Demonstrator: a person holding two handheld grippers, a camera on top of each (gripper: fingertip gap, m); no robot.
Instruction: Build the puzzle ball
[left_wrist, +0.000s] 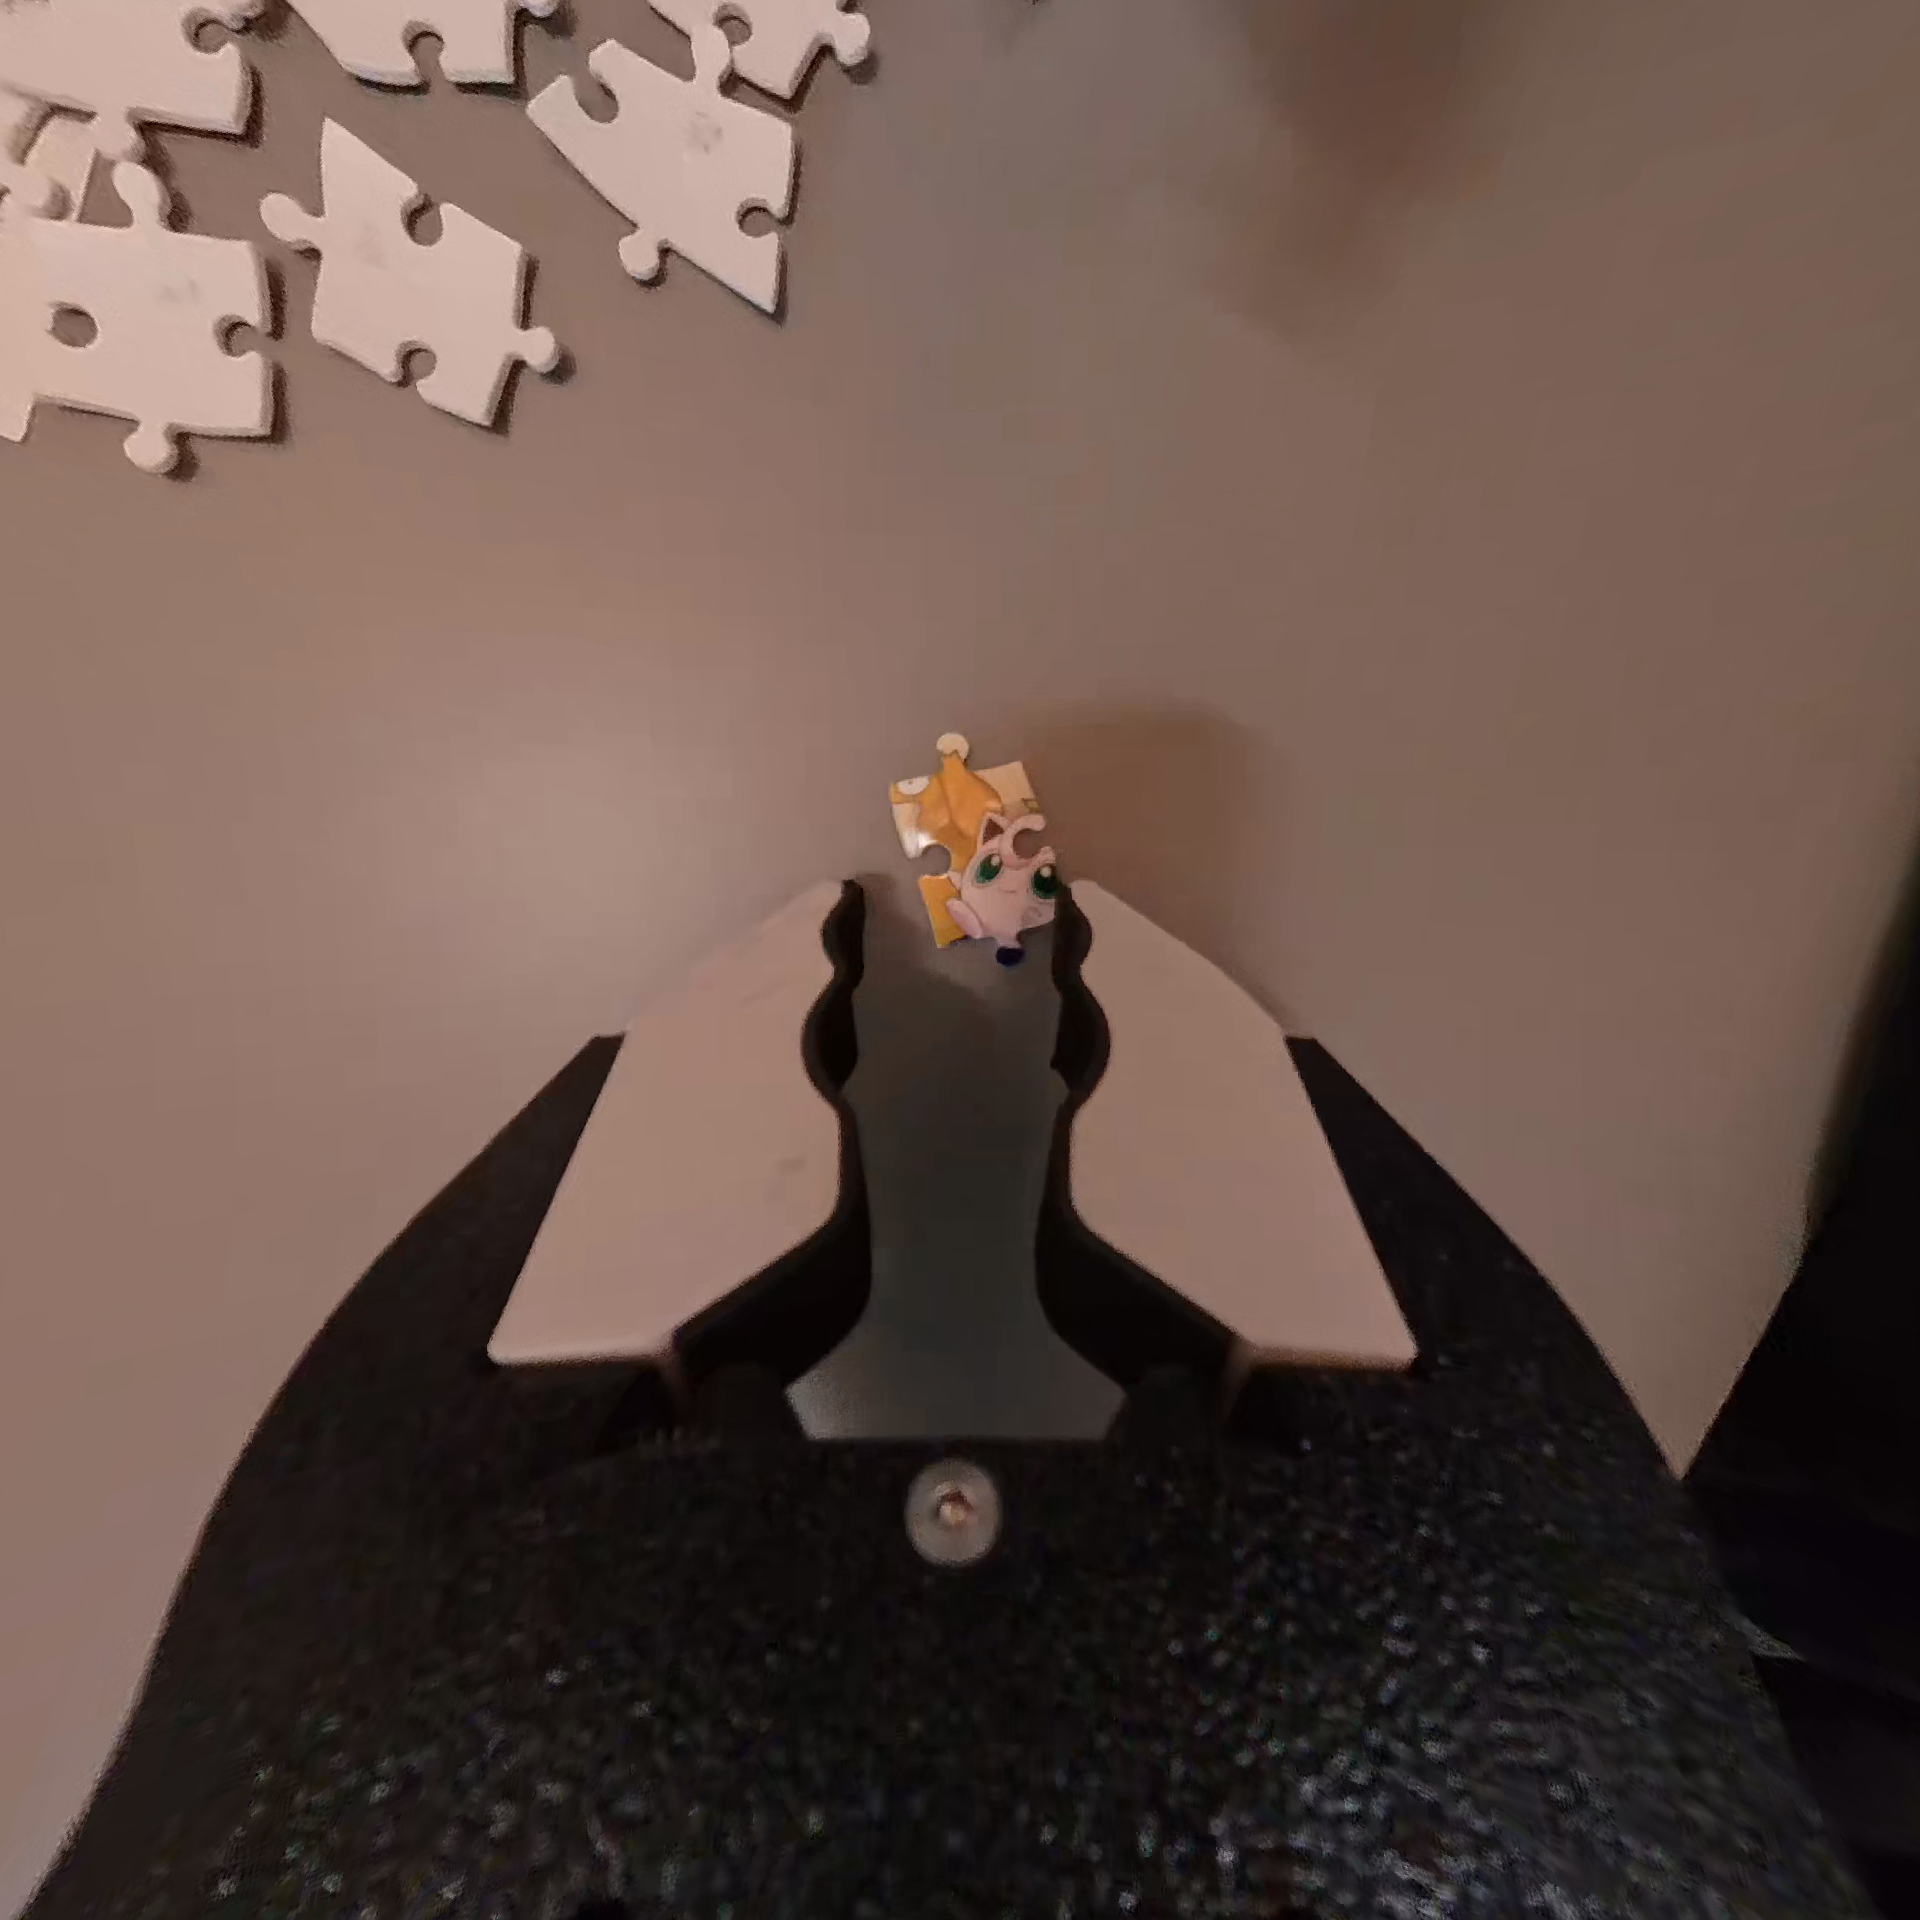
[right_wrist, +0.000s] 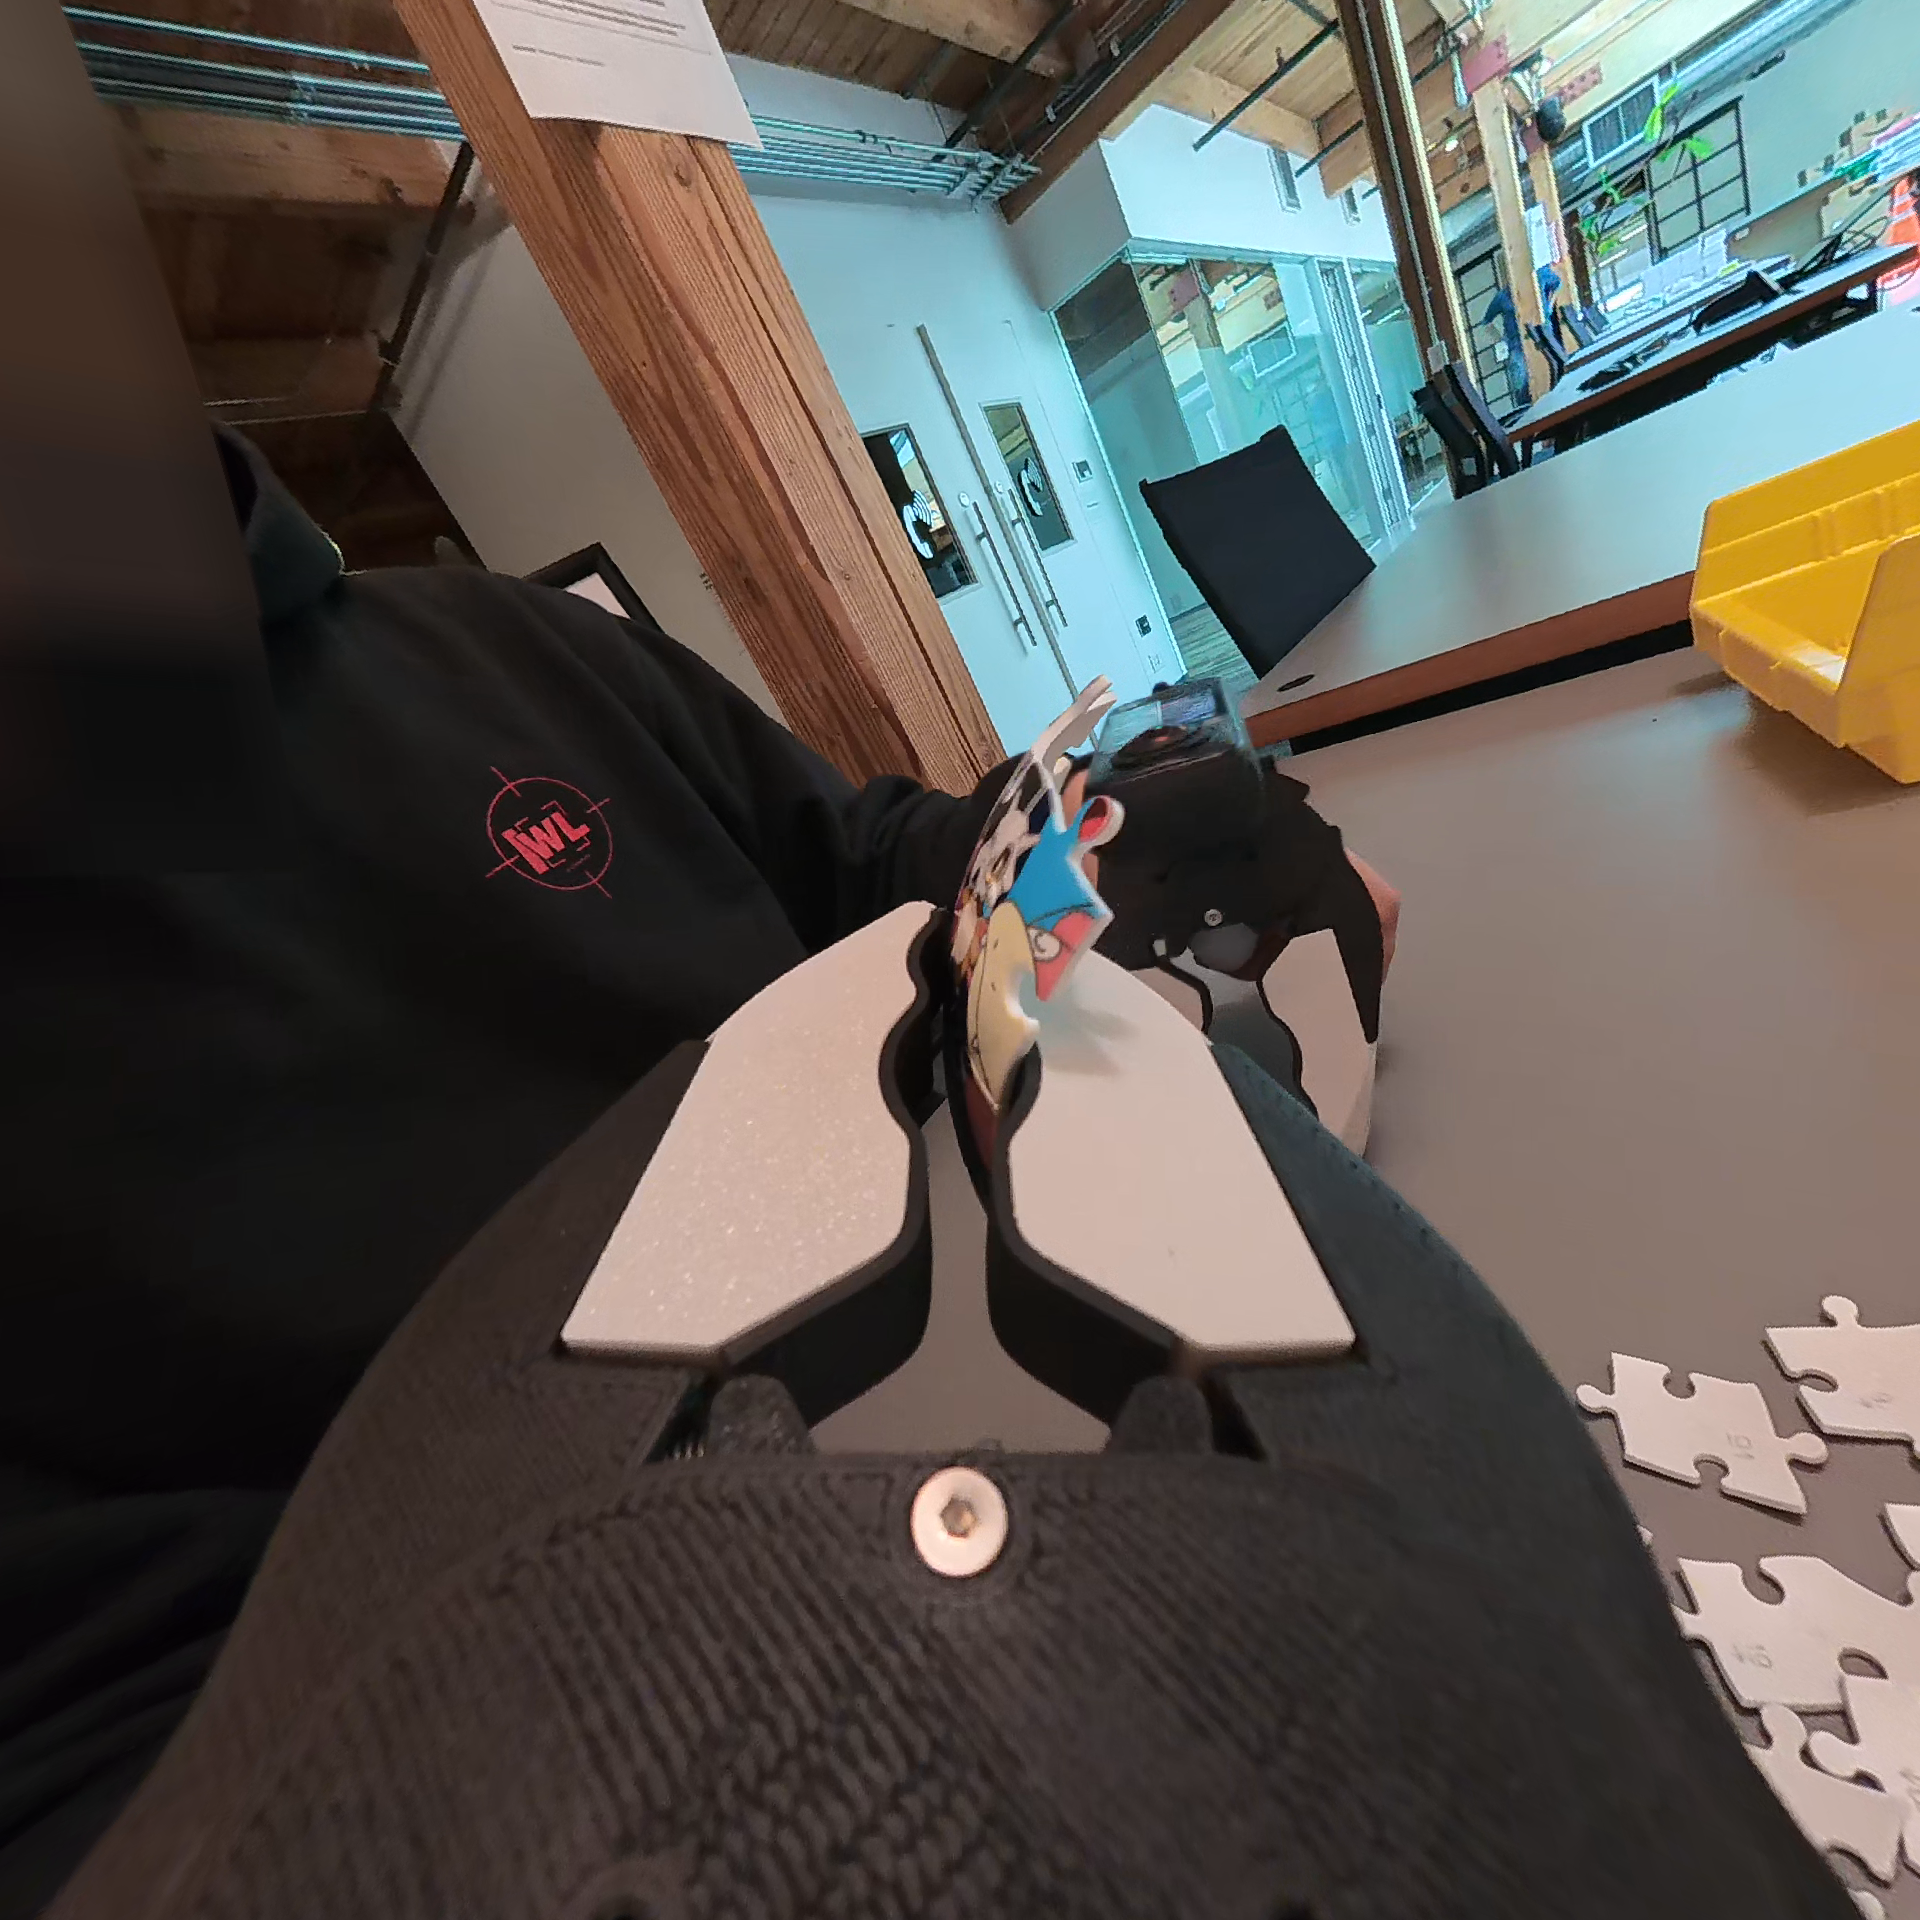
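Currently: left gripper (left_wrist: 961, 909), fingers spread, over a small orange-and-pink puzzle piece (left_wrist: 977, 847) lying on the grey table (left_wrist: 520, 675). Right gripper (right_wrist: 977, 997) pinches joined printed pieces (right_wrist: 1023, 914), raised. White pieces (left_wrist: 416, 281) lie face down, well apart.

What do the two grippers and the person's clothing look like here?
Both the left gripper and right gripper have rough black bodies, a silver screw at centre, and pale flat-topped fingers with wavy black inner pads. The person wears a black hoodie with a red round chest emblem.
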